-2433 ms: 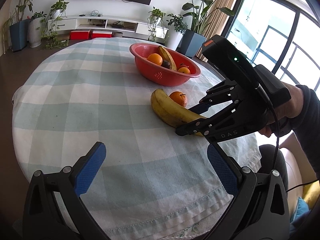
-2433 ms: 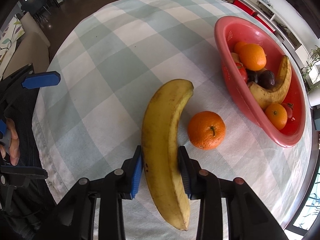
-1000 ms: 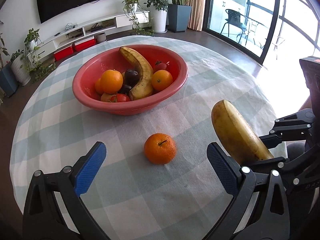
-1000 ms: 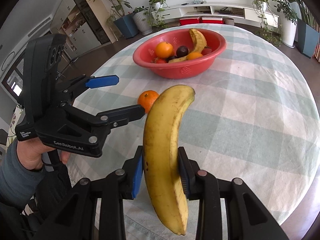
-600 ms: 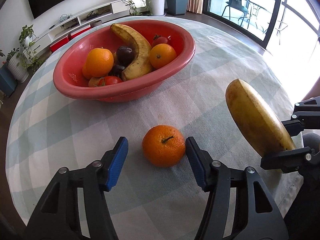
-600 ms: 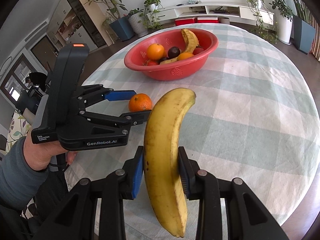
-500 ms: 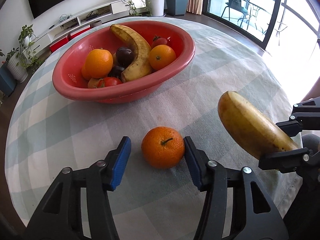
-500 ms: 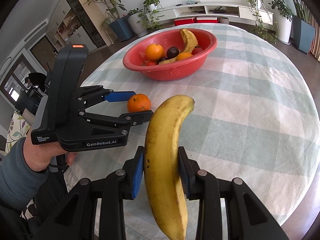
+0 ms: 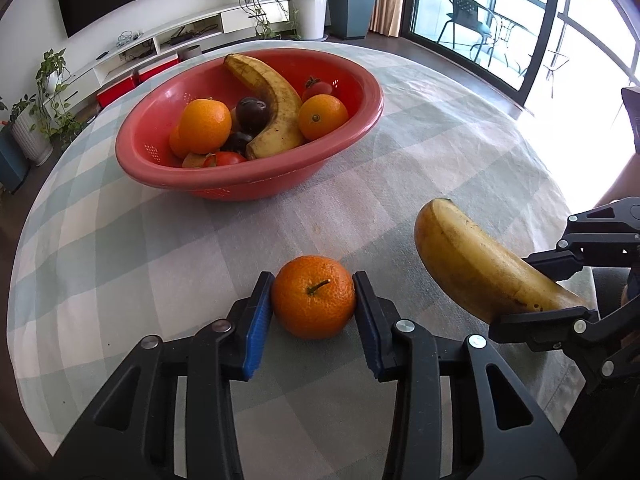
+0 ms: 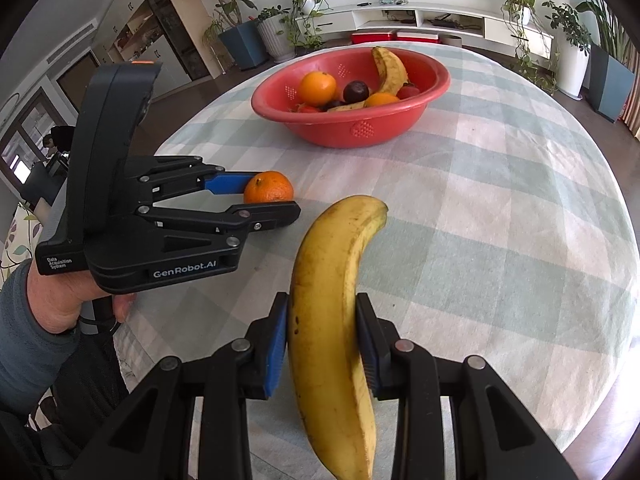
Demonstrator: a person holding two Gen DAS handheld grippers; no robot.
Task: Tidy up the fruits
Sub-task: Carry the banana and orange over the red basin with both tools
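A small orange (image 9: 313, 297) sits stem-up on the cloth; a spotted yellow banana (image 10: 334, 320) hangs lengthwise above it.

We count two bananas (image 9: 480, 272) (image 9: 268, 92) and four oranges (image 9: 313, 297) (image 9: 205, 125) (image 9: 322, 117) (image 9: 176, 144). Three oranges, two tomatoes (image 9: 318, 88) (image 9: 224, 159) and two plums (image 9: 251, 109) (image 9: 237, 141) lie in the one bowl (image 9: 352, 120).

The lower tip of the banana (image 10: 336, 344) is cut off by the bottom edge. In the red bowl (image 9: 248, 176), small fruits lie half hidden under the oranges (image 9: 205, 126).
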